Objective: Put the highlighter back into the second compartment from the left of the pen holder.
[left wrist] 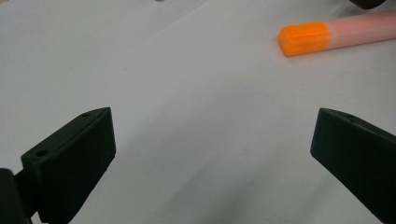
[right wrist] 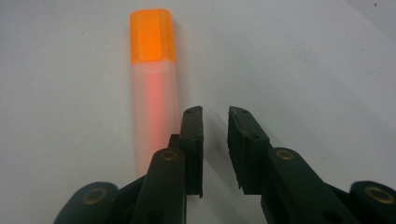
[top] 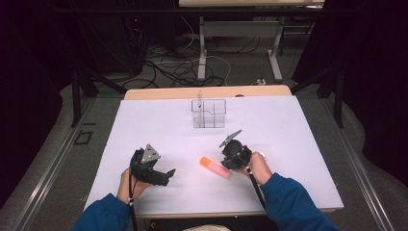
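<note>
Pale translucent pink highlighter (right wrist: 154, 116), bright orange cap (right wrist: 152, 35) at one end. Plain white surface (top: 159, 125), no pattern, edged at the far side by a light wood strip (top: 159, 92). Black left gripper (left wrist: 212, 158) and black right gripper (right wrist: 215, 126), brass-coloured screws on the latter. Clear, colourless divided holder (top: 209, 114). Blue sleeves (top: 293, 202).

Highlighter (left wrist: 336, 35) far end: cut by your left gripper view's right edge.
Highlighter near end: hidden behind your right gripper (right wrist: 215, 116).
Item in clear organizer (top: 209, 113): too small to tell.
</note>
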A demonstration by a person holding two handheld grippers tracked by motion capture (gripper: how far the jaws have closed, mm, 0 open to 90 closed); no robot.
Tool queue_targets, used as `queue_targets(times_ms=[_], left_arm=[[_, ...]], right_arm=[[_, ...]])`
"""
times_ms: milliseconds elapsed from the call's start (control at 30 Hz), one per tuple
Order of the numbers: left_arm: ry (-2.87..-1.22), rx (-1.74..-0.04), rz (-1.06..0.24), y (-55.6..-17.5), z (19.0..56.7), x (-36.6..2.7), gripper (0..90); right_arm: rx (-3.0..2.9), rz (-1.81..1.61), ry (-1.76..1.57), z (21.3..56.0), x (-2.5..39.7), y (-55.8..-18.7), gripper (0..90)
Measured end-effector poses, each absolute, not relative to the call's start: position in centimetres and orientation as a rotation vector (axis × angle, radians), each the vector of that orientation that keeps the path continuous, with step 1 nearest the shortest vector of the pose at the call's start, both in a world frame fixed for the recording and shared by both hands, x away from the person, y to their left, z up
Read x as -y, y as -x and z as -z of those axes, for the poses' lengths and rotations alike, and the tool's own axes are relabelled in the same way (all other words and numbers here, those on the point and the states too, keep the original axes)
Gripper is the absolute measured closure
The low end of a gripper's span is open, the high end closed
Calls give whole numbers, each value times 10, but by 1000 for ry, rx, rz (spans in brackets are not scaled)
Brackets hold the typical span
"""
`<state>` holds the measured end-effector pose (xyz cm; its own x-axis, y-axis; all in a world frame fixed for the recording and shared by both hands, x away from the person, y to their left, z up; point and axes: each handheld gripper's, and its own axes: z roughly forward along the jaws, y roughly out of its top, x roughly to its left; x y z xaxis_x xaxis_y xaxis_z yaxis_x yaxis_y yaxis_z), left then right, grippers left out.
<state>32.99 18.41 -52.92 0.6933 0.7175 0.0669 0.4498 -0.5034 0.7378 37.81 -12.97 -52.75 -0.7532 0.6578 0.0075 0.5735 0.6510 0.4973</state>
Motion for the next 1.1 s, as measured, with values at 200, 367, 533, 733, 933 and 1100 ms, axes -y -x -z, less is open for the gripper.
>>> queue_targets(times_ms=[200, 367, 533, 733, 933, 1100], left_arm=[[-2181, -886, -477, -330, 529, -184, 0], [-2182, -883, -471, -330, 529, -184, 0], [-2183, -881, -468, -330, 529, -185, 0], [-2183, -882, -468, -330, 529, -185, 0], [-2180, -880, -466, -330, 529, -185, 0], [-2178, -880, -468, -330, 529, -185, 0]], right_arm=[[-2709, -711, -1015, 520, 135, -380, 552], [-2717, -697, -1050, 517, 136, -380, 358], [-2737, -702, -1045, 517, 137, -383, 247], [-2760, -702, -1012, 515, 137, -381, 149], [-2774, -716, -994, 514, 135, -380, 85], [-2782, -711, -976, 513, 133, -380, 23]])
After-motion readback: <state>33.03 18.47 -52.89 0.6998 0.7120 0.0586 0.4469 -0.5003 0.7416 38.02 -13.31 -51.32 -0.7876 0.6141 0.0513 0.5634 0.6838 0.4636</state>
